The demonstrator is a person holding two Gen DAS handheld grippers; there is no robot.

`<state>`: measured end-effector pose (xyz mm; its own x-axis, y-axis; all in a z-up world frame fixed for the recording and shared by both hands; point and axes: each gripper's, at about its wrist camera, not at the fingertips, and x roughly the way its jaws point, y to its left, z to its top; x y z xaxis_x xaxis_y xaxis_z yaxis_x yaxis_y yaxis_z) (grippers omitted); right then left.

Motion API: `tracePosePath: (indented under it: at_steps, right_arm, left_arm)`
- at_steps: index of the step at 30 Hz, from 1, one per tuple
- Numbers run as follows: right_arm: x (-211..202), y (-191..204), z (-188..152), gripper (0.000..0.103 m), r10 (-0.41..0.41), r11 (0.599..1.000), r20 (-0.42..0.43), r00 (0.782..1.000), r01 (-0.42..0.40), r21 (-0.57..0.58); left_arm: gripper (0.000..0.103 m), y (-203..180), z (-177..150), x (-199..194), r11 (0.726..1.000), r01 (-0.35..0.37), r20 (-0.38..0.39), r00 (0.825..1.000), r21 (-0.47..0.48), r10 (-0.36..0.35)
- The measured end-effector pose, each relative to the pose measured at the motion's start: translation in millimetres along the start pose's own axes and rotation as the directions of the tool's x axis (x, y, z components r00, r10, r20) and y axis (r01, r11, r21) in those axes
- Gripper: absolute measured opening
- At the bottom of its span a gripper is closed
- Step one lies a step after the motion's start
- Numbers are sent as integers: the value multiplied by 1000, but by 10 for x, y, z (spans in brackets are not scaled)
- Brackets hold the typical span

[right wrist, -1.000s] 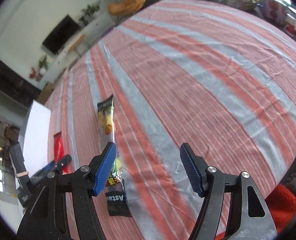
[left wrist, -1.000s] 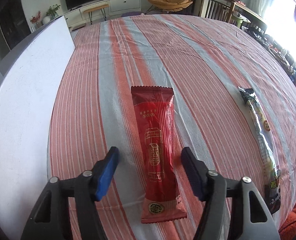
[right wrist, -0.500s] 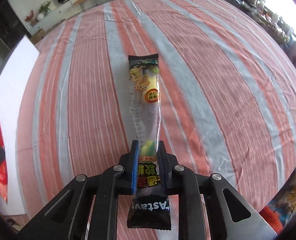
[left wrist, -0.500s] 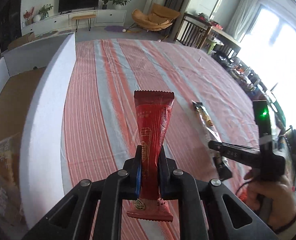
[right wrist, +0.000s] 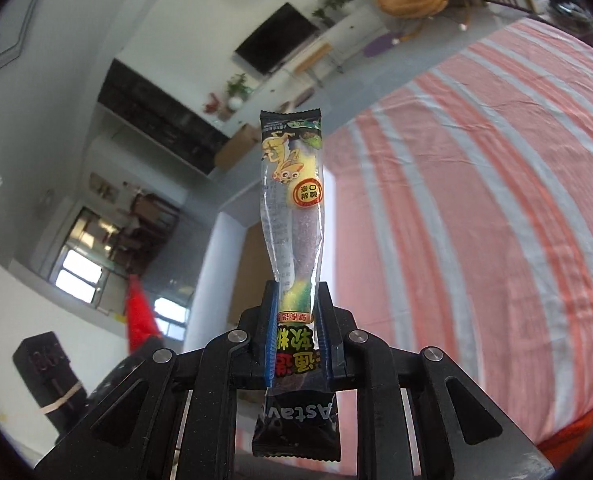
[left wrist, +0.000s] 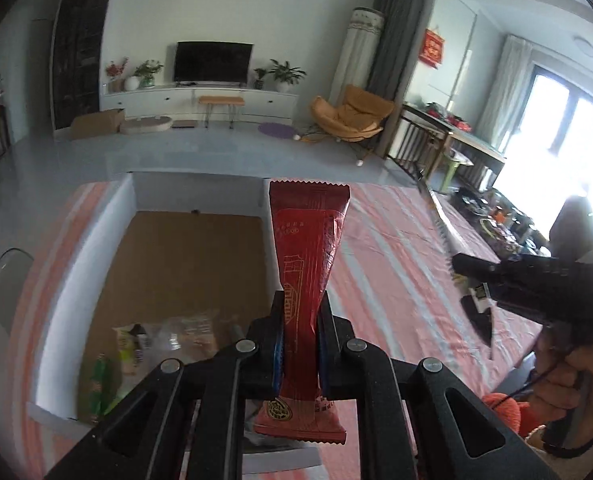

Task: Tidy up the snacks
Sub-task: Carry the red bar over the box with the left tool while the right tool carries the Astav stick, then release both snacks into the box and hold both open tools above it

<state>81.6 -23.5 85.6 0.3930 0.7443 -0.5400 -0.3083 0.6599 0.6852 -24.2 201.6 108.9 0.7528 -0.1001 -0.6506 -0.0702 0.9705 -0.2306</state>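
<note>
The striped tablecloth (left wrist: 396, 264) fills the right half of the left wrist view, and the white-walled box (left wrist: 128, 208) with its cardboard floor sits centre left, a few snack packs already lying in its lower corner. The left gripper (left wrist: 299, 340) is clamped tight on the red snack bar (left wrist: 308, 248), pinched near its lower end, the free length standing up at mid-frame beside the box. Over in the right wrist view, the right gripper (right wrist: 295, 332) is closed on the clear gummy stick (right wrist: 292, 196), also low down, the top rising through the frame's centre. Both packs look light, soft and crinkly, with slick film; I'd say gripping near mid-length would curb flopping.
</note>
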Motion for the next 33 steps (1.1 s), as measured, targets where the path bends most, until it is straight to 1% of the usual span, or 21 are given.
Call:
tracePosePath:
  at_steps: [2,5,8,9,10,11,12,13,14,15,17,18,21,23,25,28,29,30,31,32,33]
  right_arm:
    - [277,290,-57,18,11,999,-42,999,-13,-46]
    - [720,577,-193,18,-22,993,-99,995,10,-118]
    - [1138,713,-385,18,-60,985,-161,985,32,-168]
    - [1240,729,-468,20,-84,979,-176,981,48,-200]
    - [1342,790,-534,26,-127,965,-180,975,80,-249]
    - [1382,807,-602,30,-168,949,-171,971,112,-296]
    - [1393,840,-660,42,-185,935,-158,970,124,-332]
    - [1384,870,-704,55,-184,926,-146,972,122,-357]
    - [1346,899,-747,59,-187,917,-128,974,126,-379]
    - [1313,925,-770,60,-200,904,-104,974,142,-404]
    - [1229,969,-796,61,-222,879,-55,974,175,-444]
    - [1184,977,-800,66,-228,868,-30,973,189,-458]
    - [1054,1015,-818,74,-256,838,49,965,247,-487]
    - [972,1015,-825,77,-278,822,82,957,281,-495]
    - [899,1006,-814,78,-294,817,99,951,304,-489]
    - [805,977,-823,79,-345,813,112,932,356,-462]
    - [780,979,-826,80,-365,810,111,924,374,-452]
    - [753,981,-834,80,-378,808,110,919,386,-445]
    - [722,959,-839,80,-387,808,112,915,395,-438]
    - [687,936,-839,80,-397,806,119,910,407,-430]
    - [650,922,-847,80,-406,803,130,905,421,-421]
  left_arm:
    - [12,300,-38,74,997,-69,-22,997,-38,68]
    - [12,687,-169,256,980,-188,-59,981,-63,185]
    - [13,943,-341,481,963,-254,-106,964,-87,244]
    - [14,994,-399,542,956,-282,-115,955,-83,272]
    - [16,1022,-437,590,949,-306,-117,948,-76,297]
    - [24,1021,-474,636,943,-327,-121,941,-66,317]
    - [44,1019,-499,676,938,-342,-124,935,-56,334]
    - [56,1008,-519,685,935,-352,-118,931,-50,345]
    - [78,974,-537,679,931,-364,-100,928,-43,358]
    - [90,940,-556,650,924,-382,-68,923,-34,379]
    - [95,877,-567,592,907,-421,-8,907,-10,421]
    - [98,859,-567,569,899,-438,13,899,2,438]
    - [100,784,-547,455,883,-470,89,880,9,467]
    - [103,753,-523,346,882,-470,134,874,-10,467]
    - [103,750,-511,272,894,-448,140,883,-33,448]
    - [103,742,-504,195,908,-416,96,903,-49,419]
    - [103,738,-512,172,911,-409,87,907,-52,412]
    - [103,708,-540,129,910,-411,84,906,-54,414]
    - [103,700,-547,114,906,-420,87,902,-56,423]
    - [103,621,-553,89,899,-434,99,894,-54,437]
    - [103,582,-558,64,889,-454,115,882,-51,457]
